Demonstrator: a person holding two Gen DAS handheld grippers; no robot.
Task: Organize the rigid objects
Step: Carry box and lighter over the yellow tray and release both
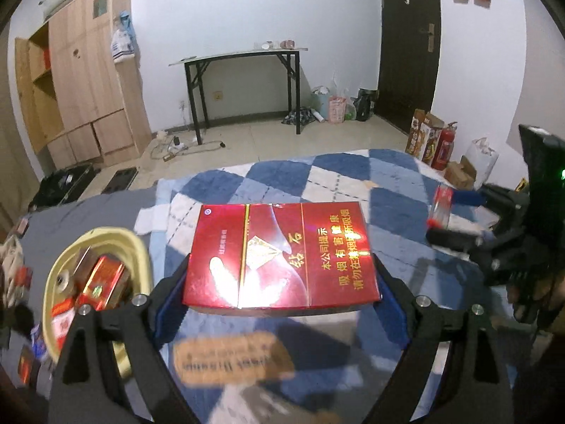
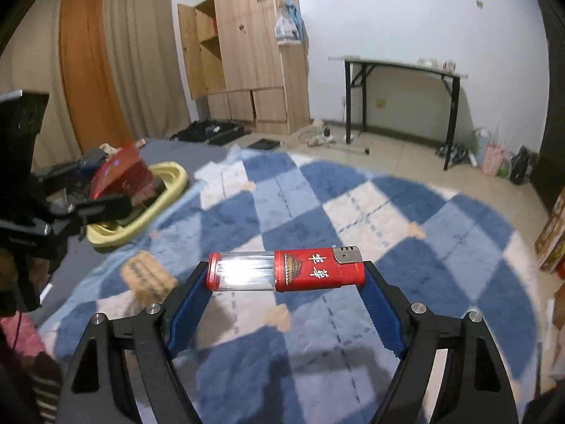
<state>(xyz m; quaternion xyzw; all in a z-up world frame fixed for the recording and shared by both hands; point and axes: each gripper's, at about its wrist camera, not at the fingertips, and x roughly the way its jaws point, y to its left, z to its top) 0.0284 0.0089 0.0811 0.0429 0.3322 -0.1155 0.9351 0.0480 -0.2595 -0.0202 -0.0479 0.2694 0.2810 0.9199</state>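
Left claw (image 1: pixel 280 275): squeezes the flat shiny red cigarette box (image 1: pixel 279 254), up above the blue-and-white checkered rug (image 1: pixel 353 176).
Right claw (image 2: pixel 284 272): squeezes the red-and-clear plastic lighter (image 2: pixel 286 271) by its ends.
Yellow oval tub (image 1: pixel 102 238): holds red boxes, left of the rug.

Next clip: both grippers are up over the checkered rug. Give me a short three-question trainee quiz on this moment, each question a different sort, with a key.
1. True or false: the left gripper is clamped on a red box.
2. Multiple choice: the right gripper holds the lighter by A) its two ends, lying crosswise; B) its middle, standing upright; C) not at all, it lies on the rug.
3. Fill in: the yellow basin on the left of the rug already holds several ____ boxes.

Key: 1 true. 2 A. 3 red.
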